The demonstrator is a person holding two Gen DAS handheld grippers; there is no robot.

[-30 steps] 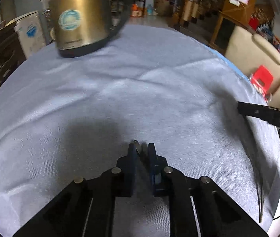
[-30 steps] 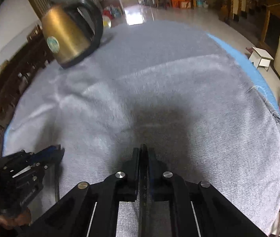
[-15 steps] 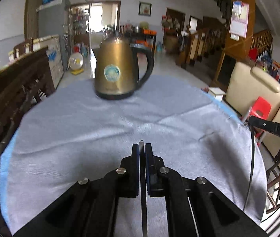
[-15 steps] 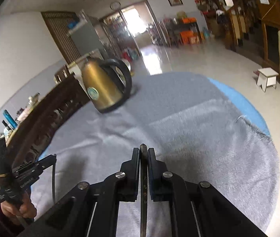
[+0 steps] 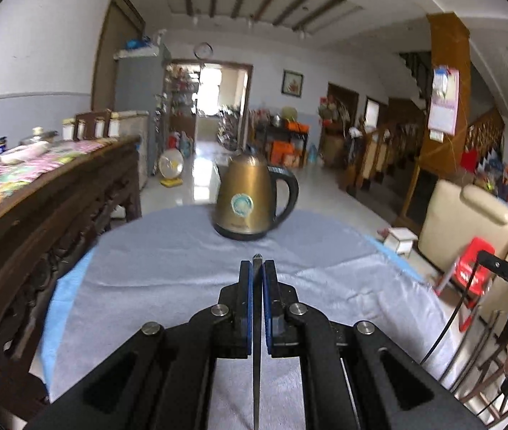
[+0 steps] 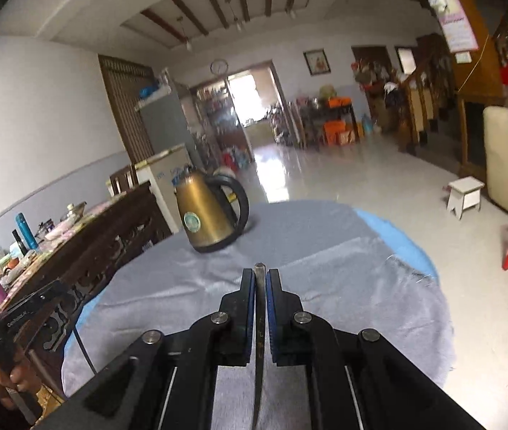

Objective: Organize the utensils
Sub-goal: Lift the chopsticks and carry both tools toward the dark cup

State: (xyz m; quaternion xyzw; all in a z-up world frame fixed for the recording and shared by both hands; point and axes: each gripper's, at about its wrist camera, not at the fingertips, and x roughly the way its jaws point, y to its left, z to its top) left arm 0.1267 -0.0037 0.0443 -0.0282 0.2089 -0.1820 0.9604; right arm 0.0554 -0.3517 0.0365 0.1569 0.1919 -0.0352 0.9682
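My left gripper (image 5: 256, 268) is shut on a thin metal utensil (image 5: 256, 351) seen edge-on; its tip pokes just past the fingertips and its length runs back under the camera. My right gripper (image 6: 260, 275) is shut on another thin metal utensil (image 6: 259, 351) with engraved marks, also edge-on. Both are held level above the round table with the grey cloth (image 5: 182, 272). The right gripper shows at the right edge of the left wrist view (image 5: 504, 276). The left gripper shows at the left edge of the right wrist view (image 6: 21, 319).
A bronze electric kettle (image 5: 250, 202) with a black handle stands at the table's far side; it also shows in the right wrist view (image 6: 207, 211). A dark carved wooden sideboard (image 5: 39, 215) runs along the left. A cream sofa (image 5: 468, 215) and red stool (image 5: 474, 265) stand right.
Both grippers have tilted up from looking down at the cloth to looking level across the room, lifting with their utensils. The kettle now appears smaller and lower in both views.
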